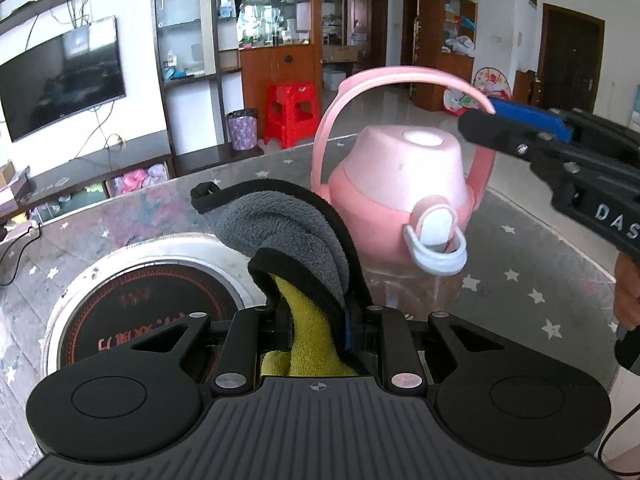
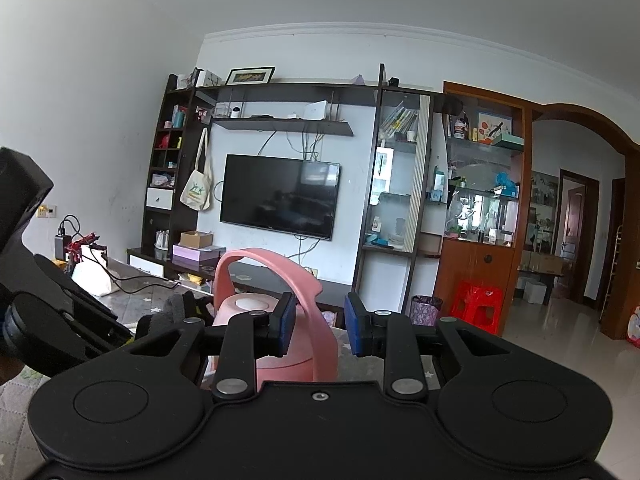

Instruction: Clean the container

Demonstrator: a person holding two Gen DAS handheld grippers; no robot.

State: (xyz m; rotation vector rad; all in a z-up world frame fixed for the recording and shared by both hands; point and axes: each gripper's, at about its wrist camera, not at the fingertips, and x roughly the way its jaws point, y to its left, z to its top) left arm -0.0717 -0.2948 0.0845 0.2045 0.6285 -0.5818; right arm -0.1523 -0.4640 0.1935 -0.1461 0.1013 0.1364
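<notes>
The pink water bottle (image 1: 396, 196) stands upright on the desk (image 1: 520, 248), which carries a star-patterned cover. Its lower body is clear, so mostly the pink lid, the grey-white spout cap (image 1: 438, 240) and the arched carry handle (image 1: 404, 80) can be seen. In the left wrist view the bottle sits at about 1 o'clock from the cloth, just beyond it.

The left hand-held gripper (image 1: 316, 320) is closed on a folded cleaning cloth (image 1: 296, 248), grey on one side and yellow on the other, with a black border. The cloth stands up from the fingers and leans toward the bottle; I think it is held this way so that the soft grey face can be pressed on the lid or the side. I cannot tell if the cloth touches the bottle already; they look very near.

The right hand-held gripper (image 2: 319, 324) is open at a middle width. In its own view the handle passes between the two blue pads (image 2: 286, 324), but the pads do not seem to clamp it. In the left view this gripper comes from 3 o'clock and its tip is at the end of the handle arch. Probably it will hold the handle to keep the light bottle from sliding or tipping during wiping.

At 9 o'clock from the cloth, a round induction cooker (image 1: 132, 304) is set into the desk.
</notes>
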